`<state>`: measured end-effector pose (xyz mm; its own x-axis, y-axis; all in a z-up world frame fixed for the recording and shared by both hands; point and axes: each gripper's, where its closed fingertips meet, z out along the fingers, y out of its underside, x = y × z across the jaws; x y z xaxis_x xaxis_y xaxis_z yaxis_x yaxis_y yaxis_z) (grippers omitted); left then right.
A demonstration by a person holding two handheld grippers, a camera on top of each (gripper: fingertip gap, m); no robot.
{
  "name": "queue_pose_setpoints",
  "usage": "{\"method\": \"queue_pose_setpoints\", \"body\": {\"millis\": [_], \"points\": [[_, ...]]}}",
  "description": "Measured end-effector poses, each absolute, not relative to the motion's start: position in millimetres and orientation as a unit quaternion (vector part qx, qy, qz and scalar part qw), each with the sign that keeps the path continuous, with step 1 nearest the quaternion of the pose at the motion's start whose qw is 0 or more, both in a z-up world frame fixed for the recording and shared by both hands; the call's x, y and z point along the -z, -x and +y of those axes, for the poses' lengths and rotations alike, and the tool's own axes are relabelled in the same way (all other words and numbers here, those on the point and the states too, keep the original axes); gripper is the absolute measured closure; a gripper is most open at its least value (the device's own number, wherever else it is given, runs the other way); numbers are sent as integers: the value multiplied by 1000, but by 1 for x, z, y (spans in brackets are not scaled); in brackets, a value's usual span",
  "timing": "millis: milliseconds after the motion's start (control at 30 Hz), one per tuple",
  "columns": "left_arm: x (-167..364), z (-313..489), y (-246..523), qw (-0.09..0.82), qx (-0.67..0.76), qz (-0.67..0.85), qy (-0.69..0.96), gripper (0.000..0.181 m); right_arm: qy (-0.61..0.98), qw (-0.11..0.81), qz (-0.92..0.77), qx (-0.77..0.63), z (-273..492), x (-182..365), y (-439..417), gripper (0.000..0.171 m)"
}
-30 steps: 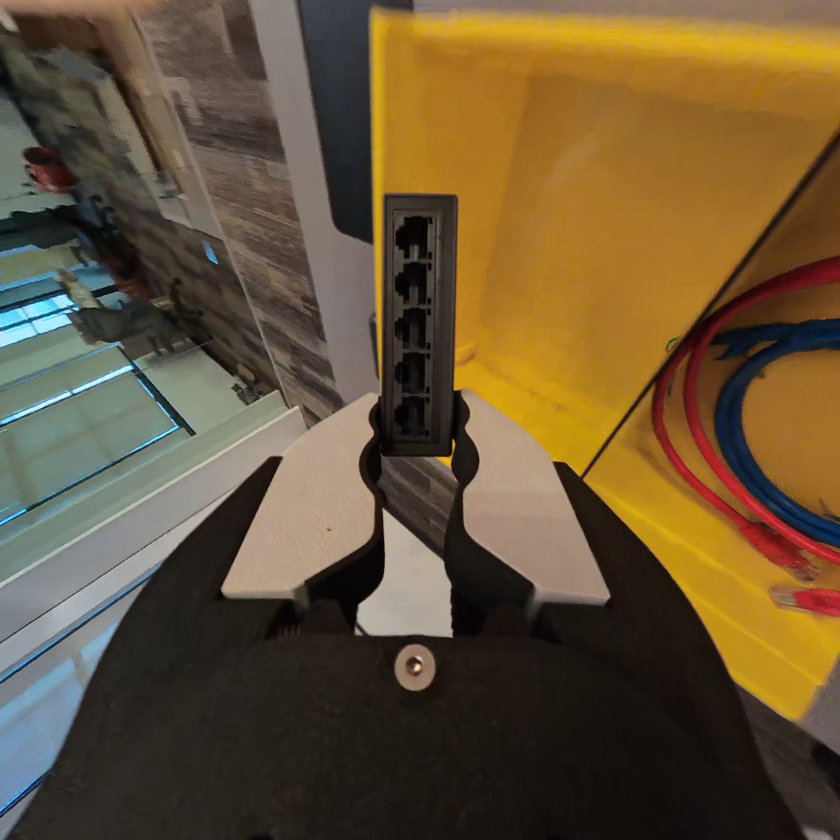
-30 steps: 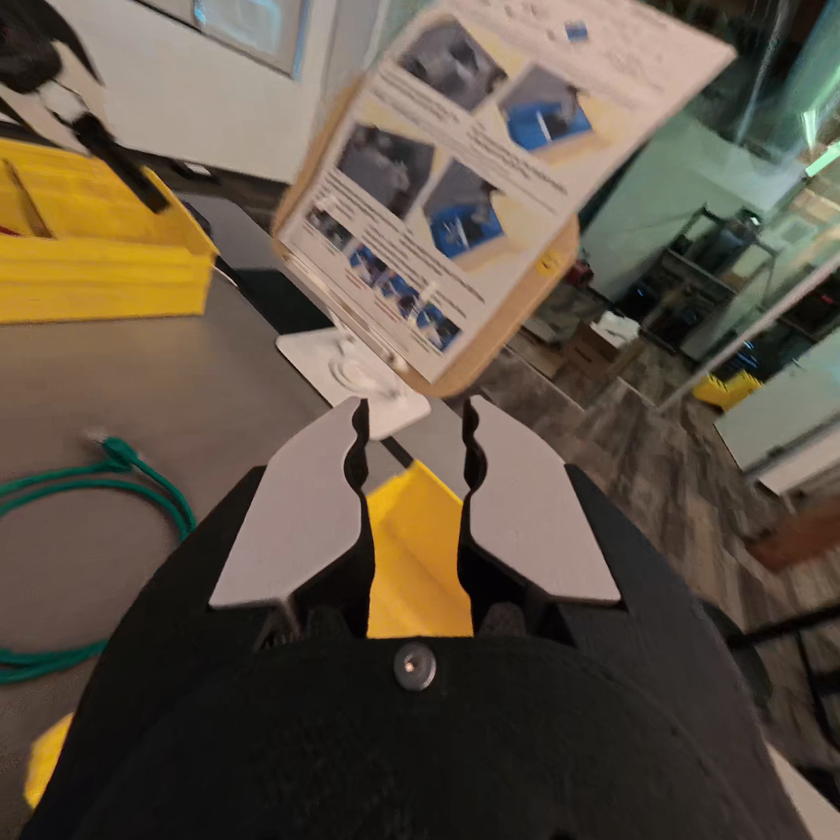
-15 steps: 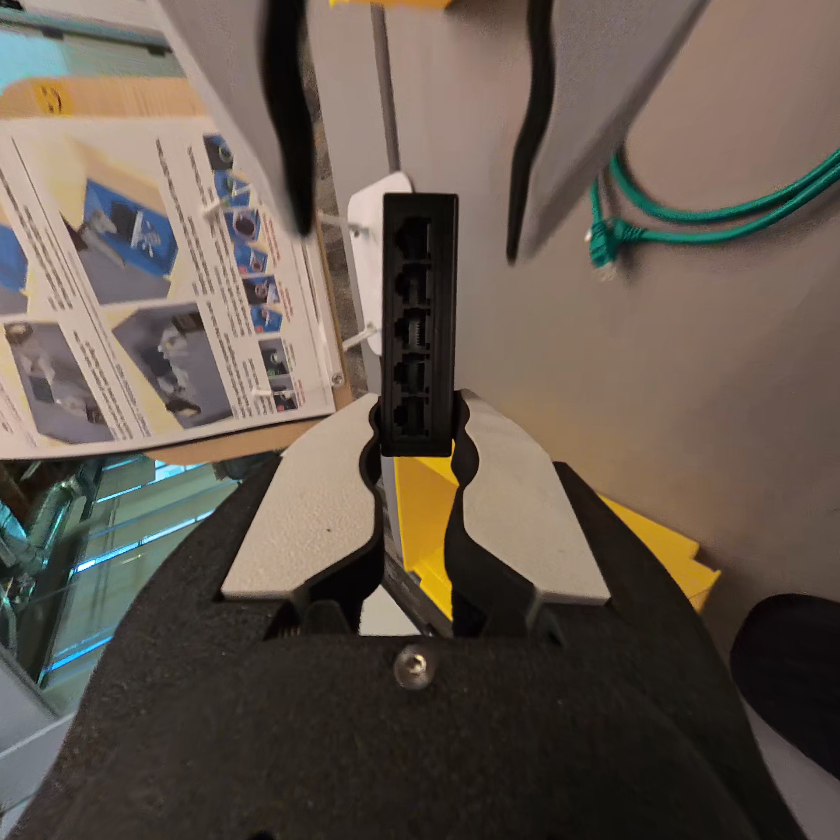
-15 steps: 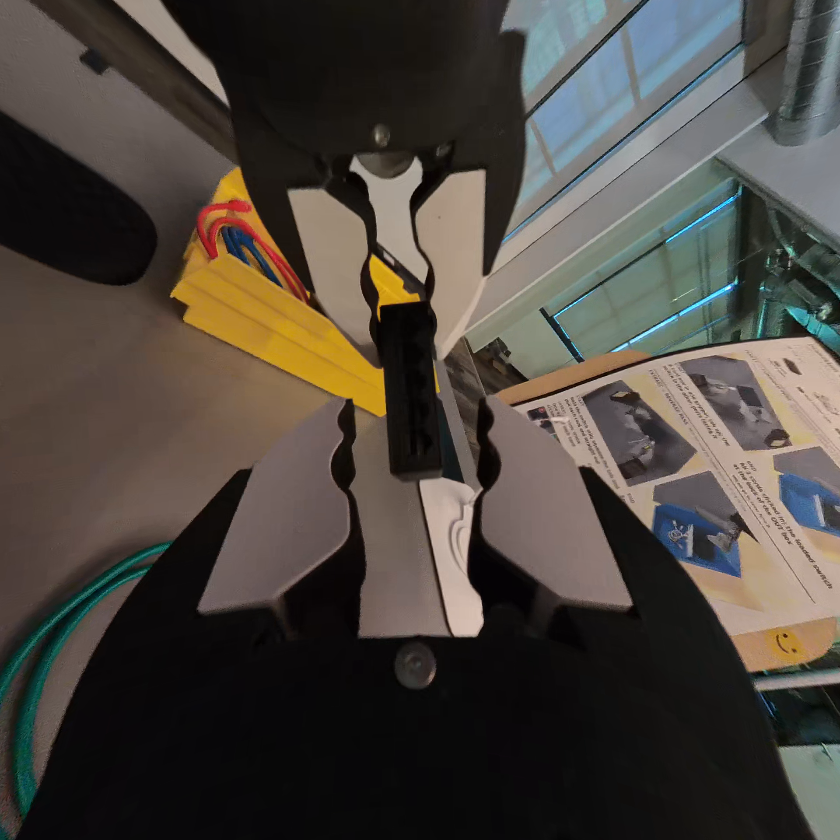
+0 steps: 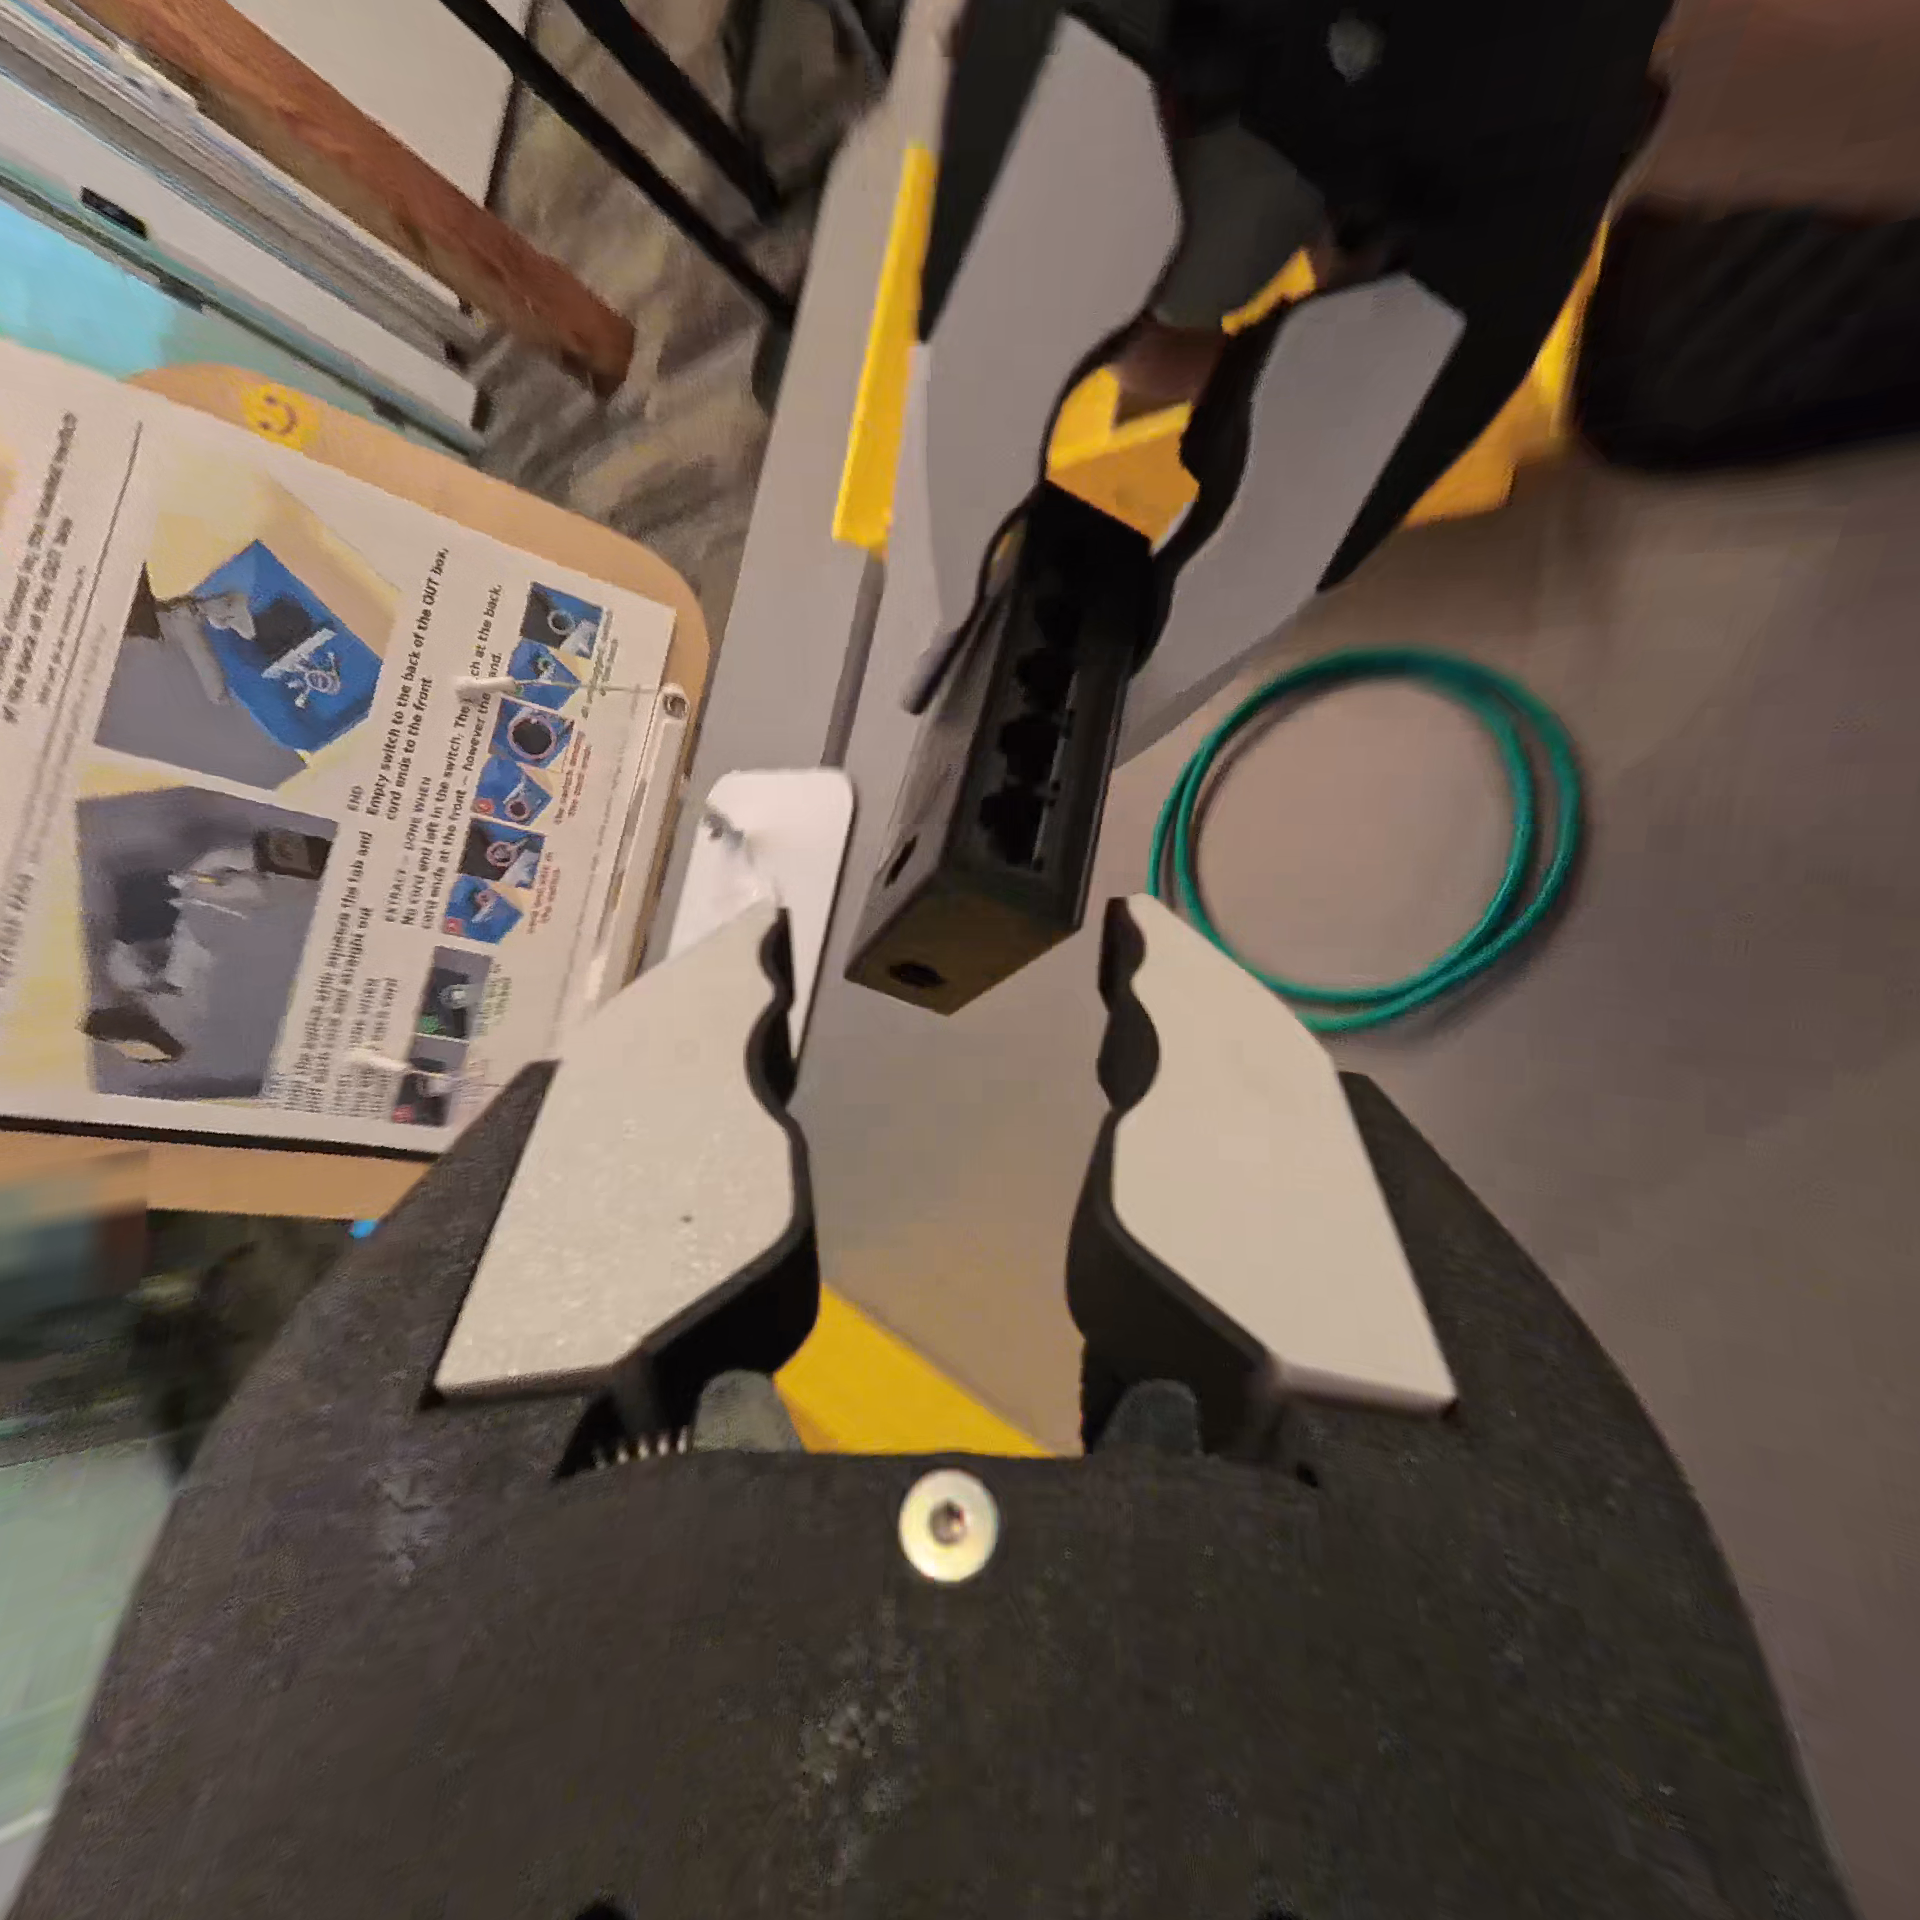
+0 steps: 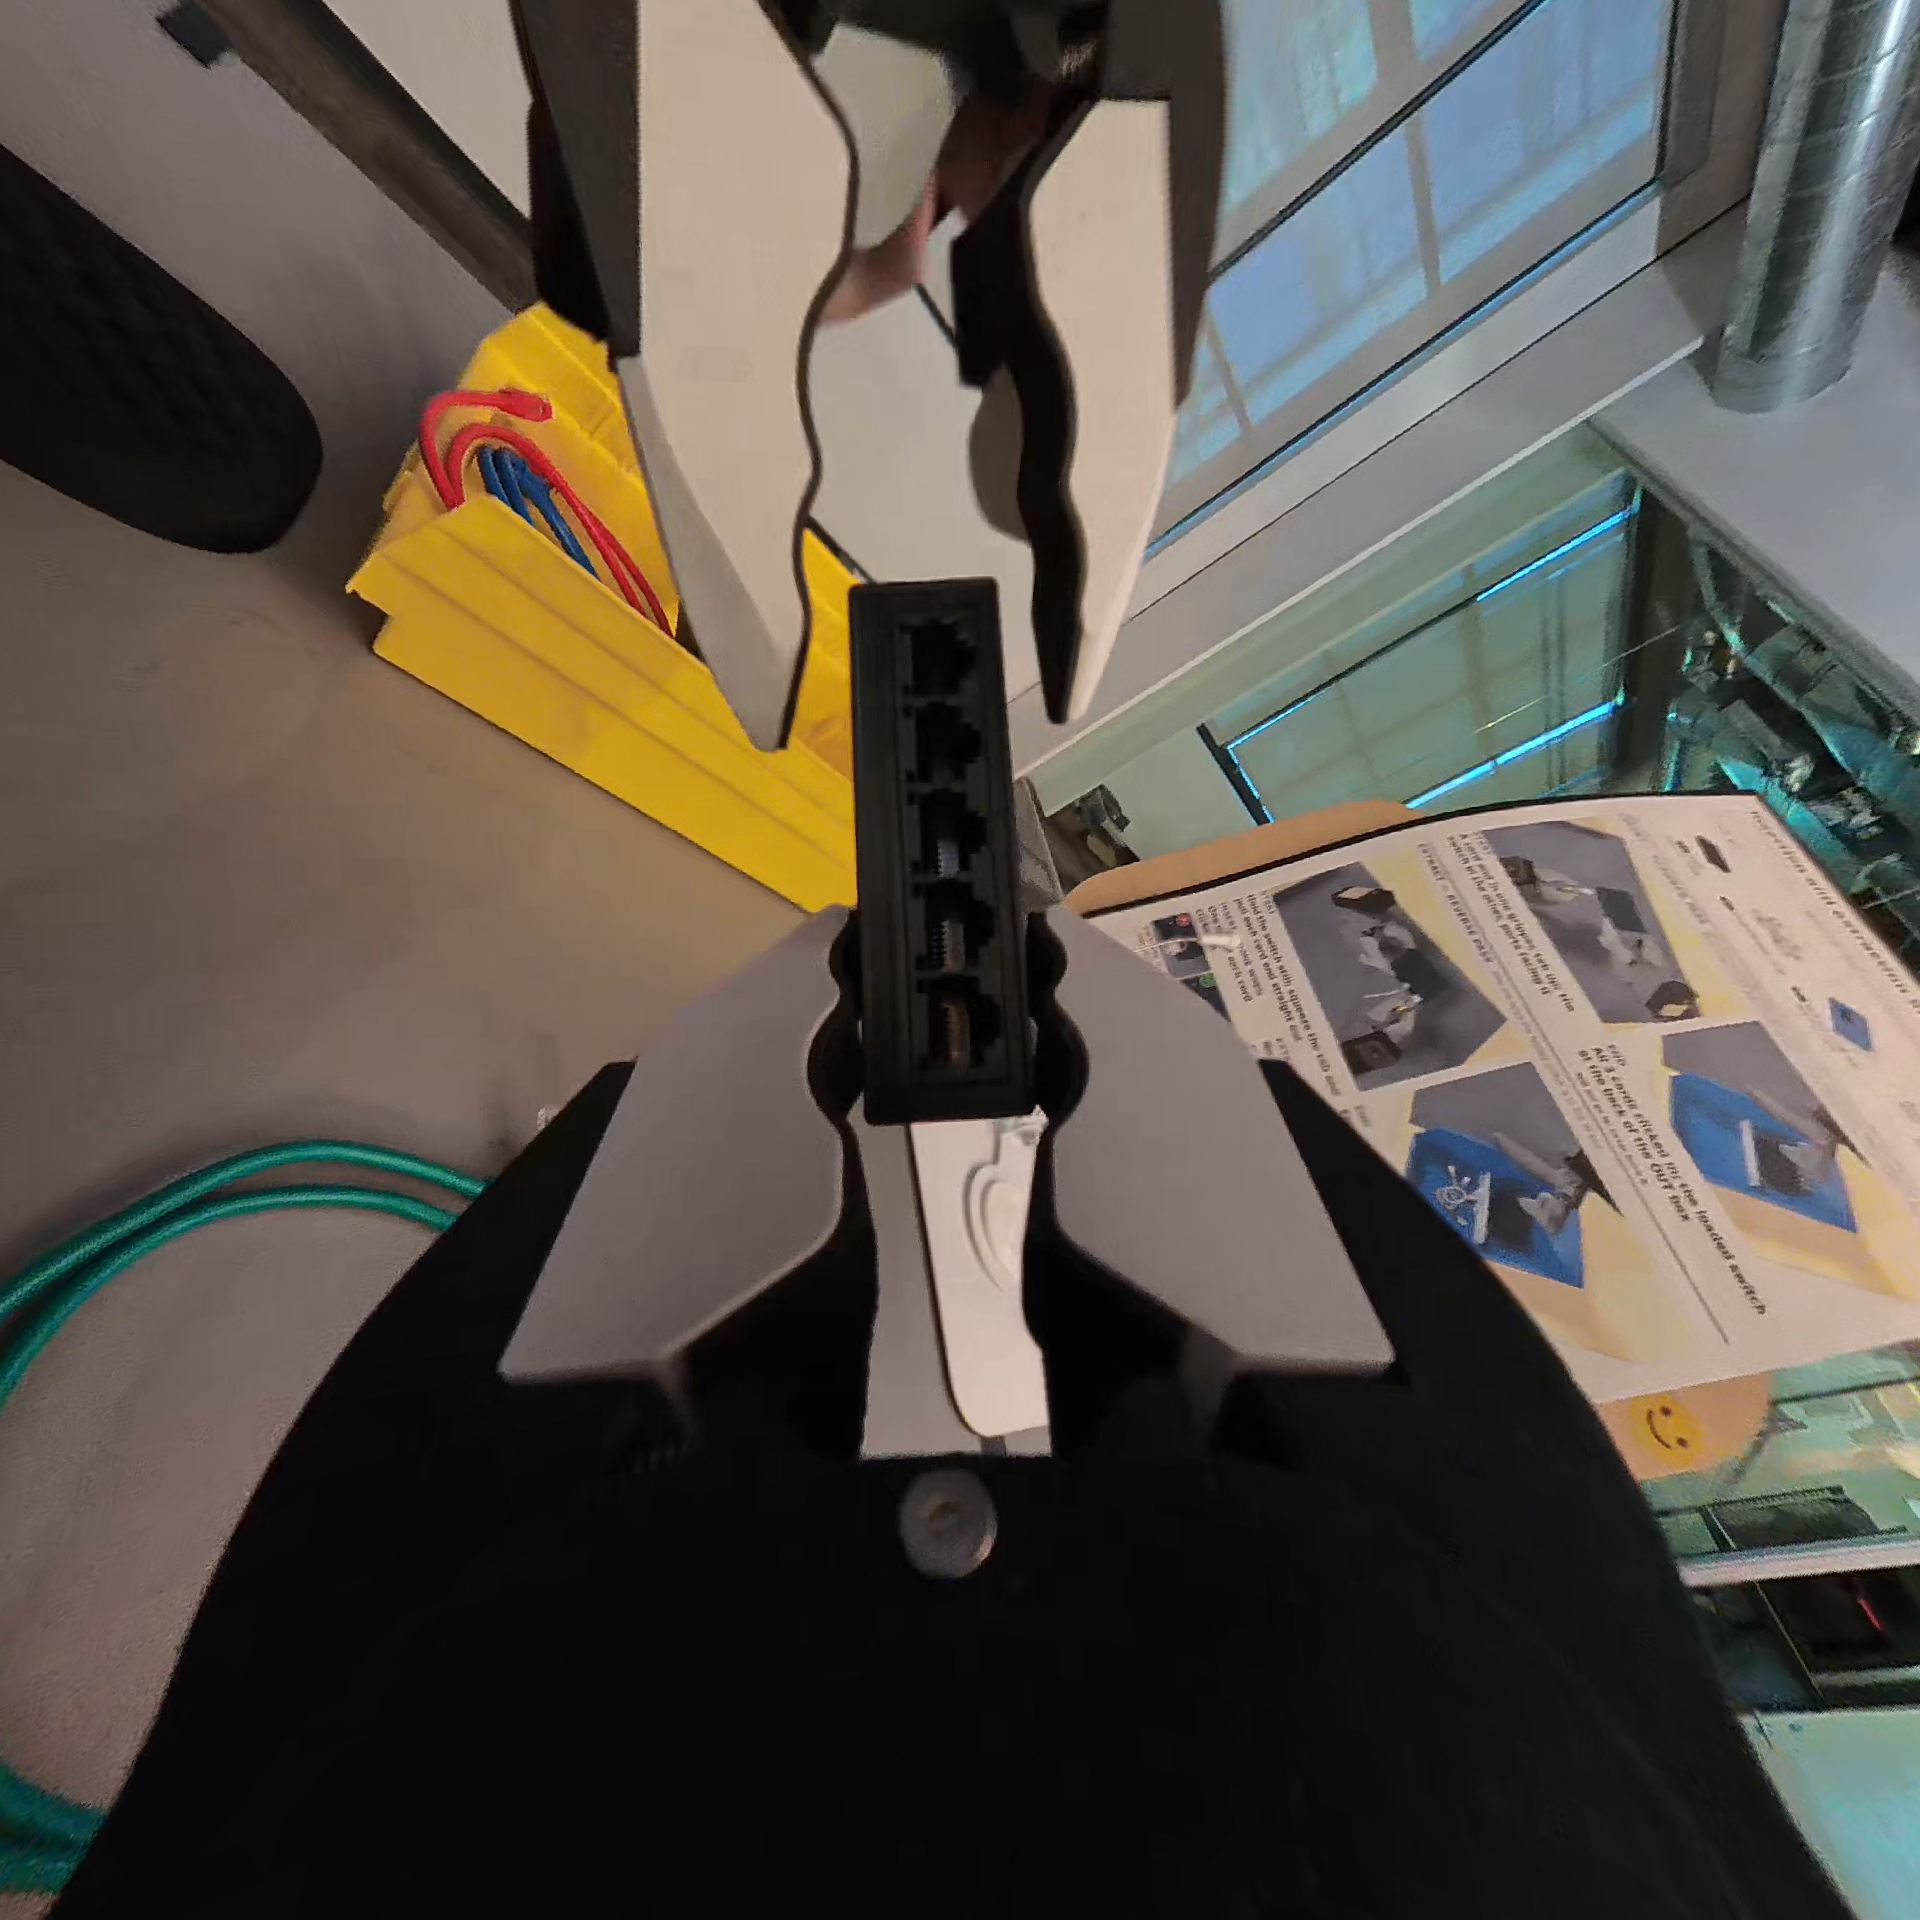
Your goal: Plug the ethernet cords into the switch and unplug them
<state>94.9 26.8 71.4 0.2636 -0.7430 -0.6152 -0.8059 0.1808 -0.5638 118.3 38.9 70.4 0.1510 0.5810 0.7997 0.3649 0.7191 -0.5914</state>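
Note:
The black ethernet switch (image 6: 940, 862) has a row of empty ports facing the right wrist camera. My right gripper (image 6: 940, 925) is shut on its near end and holds it above the grey table (image 6: 260, 883). My left gripper (image 5: 951, 914) is open and empty, its fingers on either side of the switch's (image 5: 997, 790) free end without touching it. In the left wrist view the right gripper (image 5: 1112, 520) grips the far end. A coiled green cord (image 5: 1538, 831) lies on the table; it also shows in the right wrist view (image 6: 208, 1184). Red and blue cords (image 6: 540, 488) sit in a yellow bin (image 6: 582, 665).
An instruction sheet on a board (image 6: 1507, 1091) stands on a white base (image 6: 987, 1247) at the table edge, and shows in the left wrist view (image 5: 312, 779). A dark rounded object (image 6: 125, 416) lies beyond the yellow bin. Windows and floor lie past the edge. Left and right tips are no more than a few centimetres apart. It is some 30 centimeters from my left tips to the dark rounded object (image 6: 125, 416).
The switch passed from my left gripper to my right. The right gripper closed on it; the left gripper opened and drew back a little.

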Motion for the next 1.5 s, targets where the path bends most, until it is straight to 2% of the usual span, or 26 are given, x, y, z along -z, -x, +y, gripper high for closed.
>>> {"method": "queue_pose_setpoints", "body": {"millis": [100, 200, 233, 267, 333, 400, 433, 533, 700, 800, 867, 967, 1167, 1300, 1500], "points": [[-77, 31, -90, 541, 33, 544, 640, 100, 355, 677, -638, -90, 34, -82, -125, 142], [-81, 41, -85, 609, 43, 481, 629, 86, 347, 687, -632, -92, 32, -91, -132, 142], [-85, 42, -85, 634, 35, 465, 617, 87, 344, 691, -629, -91, 32, -93, -135, 142], [-92, 42, -85, 666, 27, 445, 598, 95, 341, 696, -626, -86, 32, -96, -138, 142], [-107, 36, -89, 728, 2, 427, 537, 95, 337, 696, -629, -75, 33, -98, -144, 142], [-114, 34, -95, 758, -33, 432, 487, 106, 327, 704, -628, -46, 34, -101, -150, 142], [-110, 36, -102, 750, -44, 451, 482, 111, 322, 706, -630, -38, 33, -102, -152, 142], [-96, 41, -120, 721, -32, 491, 488, 108, 312, 709, -632, -4, 33, -104, -154, 142], [-91, 34, -135, 725, -46, 550, 411, 130, 301, 690, -659, 9, 30, -93, -149, 142], [-70, 37, -137, 694, -39, 587, 416, 129, 307, 663, -682, -31, 25, -80, -139, 141], [-63, 38, -135, 694, -21, 591, 412, 144, 314, 639, -701, -32, 27, -66, -133, 141], [-46, 42, -127, 666, -25, 617, 419, 150, 325, 622, -712, -17, 35, -52, -127, 141], [-45, 45, -117, 658, -31, 618, 430, 151, 347, 634, -690, 38, 56, -48, -127, 136], [-44, 46, -114, 652, -31, 620, 436, 151, 366, 624, -690, 35, 57, -48, -128, 142], [-54, 36, -117, 666, 8, 606, 434, 141, 352, 627, -695, 11, 47, -53, -127, 142]]}}
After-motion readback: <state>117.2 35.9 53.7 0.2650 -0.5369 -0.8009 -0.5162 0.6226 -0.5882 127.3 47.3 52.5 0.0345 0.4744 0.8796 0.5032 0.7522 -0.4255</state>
